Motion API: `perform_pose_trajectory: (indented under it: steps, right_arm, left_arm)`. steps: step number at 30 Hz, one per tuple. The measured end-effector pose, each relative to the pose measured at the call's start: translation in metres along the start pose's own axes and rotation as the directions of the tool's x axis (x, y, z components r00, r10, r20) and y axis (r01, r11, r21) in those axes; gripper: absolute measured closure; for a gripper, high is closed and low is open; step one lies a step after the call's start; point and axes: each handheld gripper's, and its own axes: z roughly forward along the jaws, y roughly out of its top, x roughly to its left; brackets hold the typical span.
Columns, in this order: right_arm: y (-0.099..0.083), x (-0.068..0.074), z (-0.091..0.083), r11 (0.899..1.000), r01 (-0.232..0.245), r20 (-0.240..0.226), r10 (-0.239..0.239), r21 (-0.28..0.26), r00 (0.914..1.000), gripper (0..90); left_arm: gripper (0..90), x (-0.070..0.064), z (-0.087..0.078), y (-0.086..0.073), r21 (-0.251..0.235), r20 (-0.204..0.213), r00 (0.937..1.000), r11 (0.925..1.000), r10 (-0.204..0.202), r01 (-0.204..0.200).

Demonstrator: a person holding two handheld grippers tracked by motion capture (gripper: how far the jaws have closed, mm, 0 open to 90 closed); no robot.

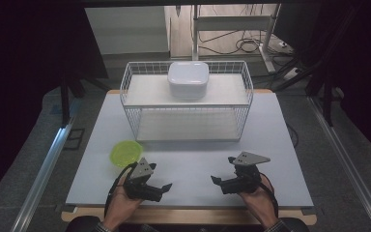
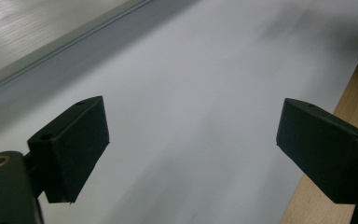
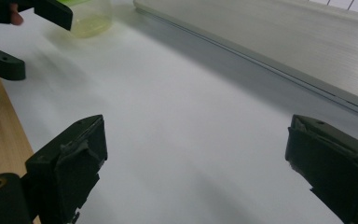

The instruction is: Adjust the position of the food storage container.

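Left gripper (image 1: 160,185) is hovering low over the near left part of the surface (image 1: 193,169), held in a hand (image 1: 121,200) coming in from the near edge. Its jaws are standing wide apart, released, with nothing between them; in the left gripper view the two black jaws are framing bare pale surface, with the wooden edge strip (image 2: 335,186) showing at the right of that view.

Right gripper (image 1: 222,181) is sitting near the right of the near edge, in the other hand (image 1: 258,198), its jaws pointing left toward the left gripper. It too is released, jaws spread wide and gripping nothing, as the right gripper view is confirming.

A yellow-green bowl (image 1: 125,152) is resting on the surface just beyond the left gripper, a little to its left, nearest of all things to it but not touching it. In the right gripper view this bowl (image 3: 89,18) is appearing blurred at the far top, beside the left gripper's jaws.

Farther back, a white wire rack (image 1: 187,100) with two shelves is standing mid-surface. A white lidded container (image 1: 188,79) is sitting on its upper shelf, centred, well apart from both grippers.
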Motion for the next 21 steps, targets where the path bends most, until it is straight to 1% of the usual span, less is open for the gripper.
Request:
perform_pose_trajectory:
  steps: [2, 3, 5, 8, 9, 10, 11, 12, 15, 18, 20, 21]
  right_arm:
    - [-0.001, -0.001, 0.002, 1.0, 0.001, -0.003, -0.001, 0.004, 1.0, 5.7]
    - [-0.001, 0.0, 0.003, 1.0, 0.002, -0.006, -0.002, 0.008, 1.0, 5.6]
    - [-0.002, 0.001, 0.005, 1.0, 0.011, -0.006, -0.011, 0.01, 0.9999, 6.2]
    - [-0.002, 0.004, 0.007, 0.999, 0.034, 0.007, -0.034, 0.024, 0.9994, 7.6]
    - [-0.002, 0.004, 0.007, 0.999, 0.036, 0.007, -0.037, 0.025, 0.9993, 7.7]
    - [-0.002, 0.004, 0.008, 0.999, 0.035, 0.004, -0.036, 0.027, 0.9994, 7.8]
    - [-0.002, 0.004, 0.009, 0.999, 0.035, 0.003, -0.035, 0.028, 0.9994, 8.0]
    - [-0.003, 0.004, 0.009, 0.999, 0.035, 0.002, -0.035, 0.03, 0.9994, 8.2]
    - [-0.003, 0.003, 0.01, 0.999, 0.03, 0.001, -0.03, 0.03, 0.9995, 8.7]
    - [-0.003, 0.003, 0.01, 0.999, 0.035, 0.006, -0.035, 0.032, 0.9994, 9.7]
    - [-0.003, 0.003, 0.01, 0.999, 0.041, 0.005, -0.041, 0.035, 0.9991, 10.3]
    - [-0.003, 0.004, 0.011, 0.998, 0.046, 0.004, -0.046, 0.038, 0.9989, 10.5]
  left_arm:
    - [6.9, 0.002, -0.001, 0.002, 0.0, 0.005, 1.0, 1.0, 0.0, 0.0]
    - [7.8, 0.004, -0.001, 0.003, 0.003, -0.002, 1.0, 1.0, -0.008, 0.008]
    - [10.5, 0.007, -0.004, 0.004, 0.007, -0.028, 0.9994, 0.9998, -0.018, 0.018]
    - [18.4, 0.012, -0.012, 0.005, -0.004, -0.066, 0.9978, 0.9999, -0.012, 0.012]
    - [22.6, 0.014, -0.016, 0.005, -0.013, -0.076, 0.997, 0.9998, -0.013, 0.012]
    - [29.2, 0.017, -0.02, 0.005, -0.025, -0.074, 0.9971, 0.9995, -0.019, 0.017]
    - [35.2, 0.021, -0.025, 0.005, -0.043, -0.06, 0.9975, 0.9985, -0.036, 0.034]
    - [39.9, 0.025, -0.029, 0.005, -0.059, -0.056, 0.9972, 0.9971, -0.05, 0.047]
    - [57.5, 0.038, -0.042, 0.002, -0.102, -0.074, 0.9931, 0.9913, -0.091, 0.084]
    - [72.5, 0.051, -0.054, -0.001, -0.121, -0.12, 0.9853, 0.9868, -0.122, 0.107]
    - [80.5, 0.058, -0.062, -0.005, -0.134, -0.16, 0.9776, 0.9842, -0.137, 0.116]
    - [84.2, 0.063, -0.066, -0.007, -0.142, -0.168, 0.9737, 0.9812, -0.154, 0.13]
